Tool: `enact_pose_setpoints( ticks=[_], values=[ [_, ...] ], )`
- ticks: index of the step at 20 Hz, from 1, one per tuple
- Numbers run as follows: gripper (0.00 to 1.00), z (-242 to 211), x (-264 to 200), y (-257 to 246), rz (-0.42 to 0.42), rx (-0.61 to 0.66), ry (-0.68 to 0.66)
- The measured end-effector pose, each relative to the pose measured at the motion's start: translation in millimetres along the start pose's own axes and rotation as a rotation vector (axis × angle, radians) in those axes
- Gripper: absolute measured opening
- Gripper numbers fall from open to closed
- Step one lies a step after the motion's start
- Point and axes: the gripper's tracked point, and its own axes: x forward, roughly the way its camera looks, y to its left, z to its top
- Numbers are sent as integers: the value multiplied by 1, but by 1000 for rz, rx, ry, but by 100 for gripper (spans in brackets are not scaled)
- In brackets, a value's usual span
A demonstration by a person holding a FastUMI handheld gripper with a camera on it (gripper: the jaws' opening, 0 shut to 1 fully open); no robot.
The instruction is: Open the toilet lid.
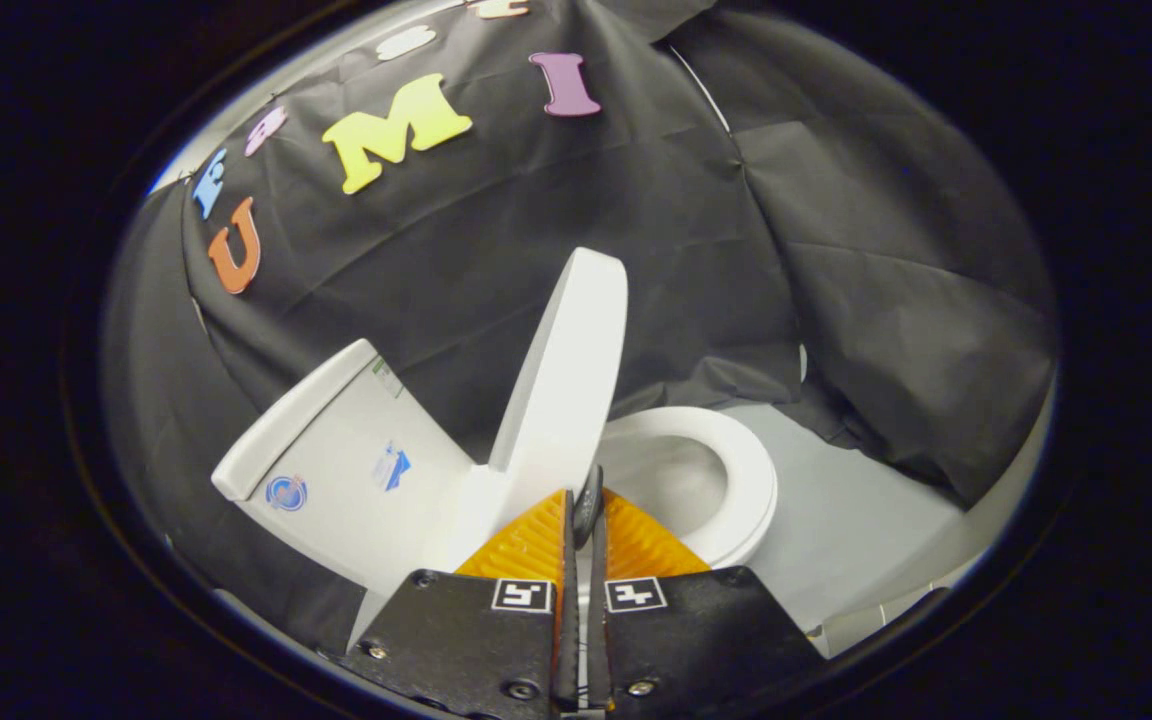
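A white toilet stands just ahead of me against the black cloth wall. Its lid (566,370) is raised and stands nearly upright between the tank (336,480) and the seat ring (746,480). The bowl (661,480) lies uncovered inside the ring. My gripper (586,505) is shut, its fingers pressed together with no gap wide enough for the lid. The fingertips sit right at the lid's lower edge, on the bowl side; I cannot tell whether they touch it.
The tank's cover (291,425) and two stickers on its face are beside the lid. Pale floor (856,520) spreads past the seat to the draped black cloth (886,300), which hangs close behind and beside the toilet.
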Motion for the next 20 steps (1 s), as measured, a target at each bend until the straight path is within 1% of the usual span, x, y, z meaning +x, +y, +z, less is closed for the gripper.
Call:
enact_pose_setpoints(
  ticks=[4,20],
  values=[
    [7,2,-2,12,10,-9,-4],
    [7,7,-10,60,-6,-143,-61]
  ],
)
